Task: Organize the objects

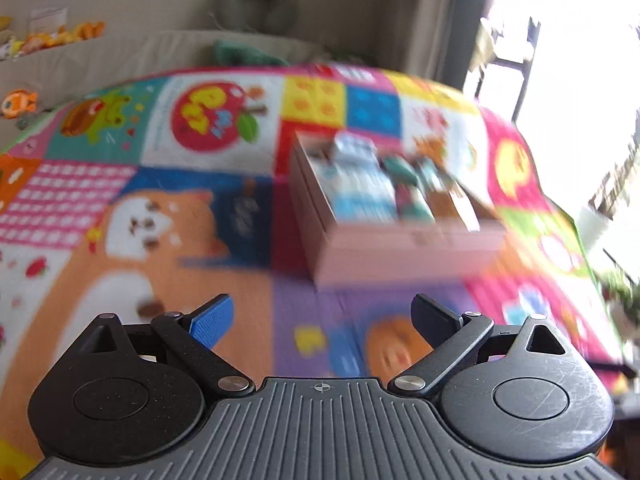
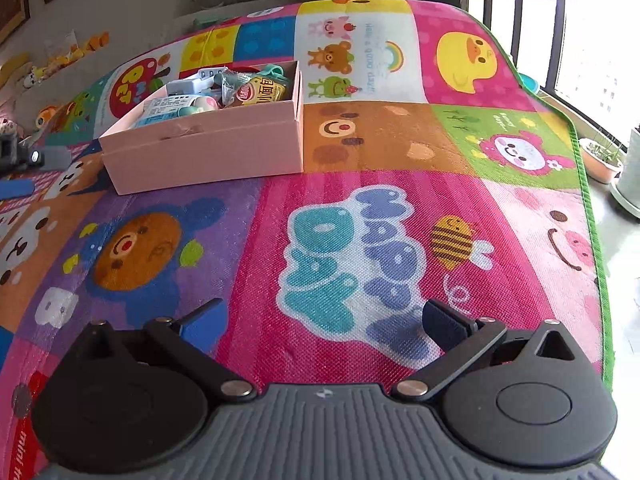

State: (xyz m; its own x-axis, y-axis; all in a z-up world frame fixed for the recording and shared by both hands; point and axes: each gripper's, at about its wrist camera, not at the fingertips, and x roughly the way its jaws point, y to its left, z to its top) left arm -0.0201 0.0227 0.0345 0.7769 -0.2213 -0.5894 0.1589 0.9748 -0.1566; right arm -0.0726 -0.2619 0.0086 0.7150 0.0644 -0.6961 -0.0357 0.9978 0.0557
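A pink open box (image 2: 208, 148) sits on the colourful play mat (image 2: 360, 240), holding several small packets and toys, among them a yellow snack packet (image 2: 262, 92) and a light blue pack (image 2: 168, 110). The same pink box (image 1: 400, 252) shows blurred in the left wrist view, ahead and right of my left gripper (image 1: 322, 316), which is open and empty above the mat (image 1: 160, 220). My right gripper (image 2: 324, 320) is open and empty, well in front of the box. The left gripper's fingers (image 2: 16, 190) show at the far left edge of the right wrist view.
A beige sofa (image 1: 120, 52) with small plush toys (image 1: 60, 36) runs behind the mat. A window (image 2: 592, 40) and potted plants (image 2: 600, 160) stand to the right, past the mat's green edge (image 2: 584, 168).
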